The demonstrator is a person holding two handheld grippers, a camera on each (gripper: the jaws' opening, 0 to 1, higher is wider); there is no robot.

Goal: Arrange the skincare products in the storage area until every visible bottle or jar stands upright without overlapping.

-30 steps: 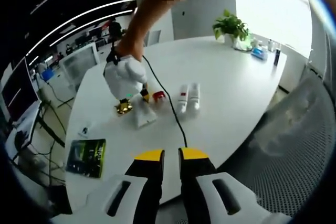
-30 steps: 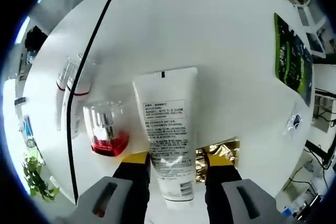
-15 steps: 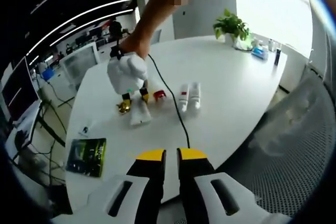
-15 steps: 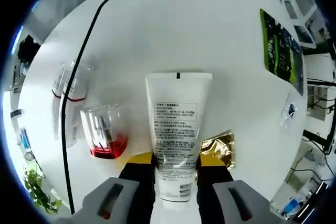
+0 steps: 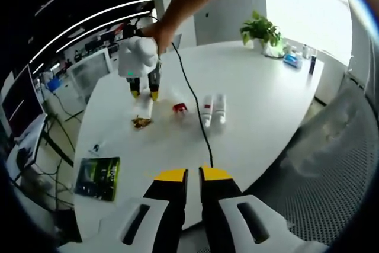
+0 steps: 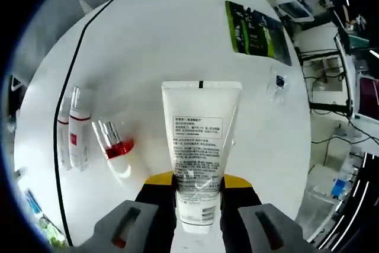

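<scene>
My right gripper is shut on a white tube with printed text and holds it in the air above the round white table. In the left gripper view the right gripper hangs from a person's hand, the white tube dangling below it. Under it on the table lies a crumpled gold piece. A small clear bottle with a red end sits beside two white tubes with red bands, which lie flat. My left gripper is near the table's edge, its jaws together and empty.
A black cable trails from the right gripper across the table. A green packet and a small sachet lie near the rim. A potted plant and small items stand at the far edge.
The right gripper closed on the white tube and lifted it off the table; the gold piece stayed behind. The left gripper has not moved.
</scene>
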